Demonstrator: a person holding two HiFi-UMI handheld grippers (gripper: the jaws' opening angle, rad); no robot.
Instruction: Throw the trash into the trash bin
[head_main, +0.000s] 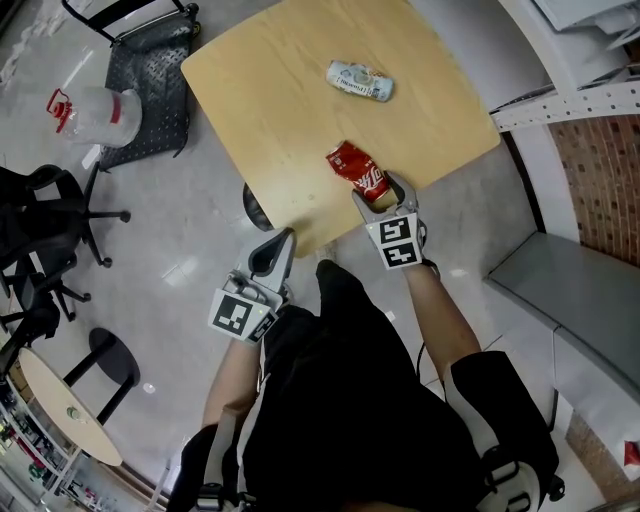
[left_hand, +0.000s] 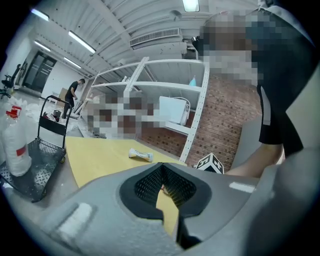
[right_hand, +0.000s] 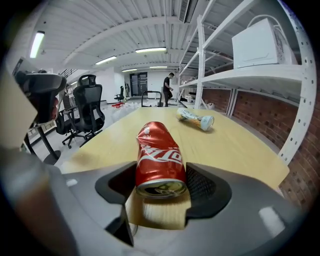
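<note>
Your right gripper (head_main: 381, 196) has its fingers spread on both sides of the red can (head_main: 357, 170). The can lies on the table (head_main: 270, 100) near its edge, long axis pointing away from you. Your left gripper (head_main: 283, 240), pressed together and empty, is farther away.

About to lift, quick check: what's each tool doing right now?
Left tool: closed, empty.
Right tool: open, jaws either side of the red can, which doesn't look clamped yet.
</note>
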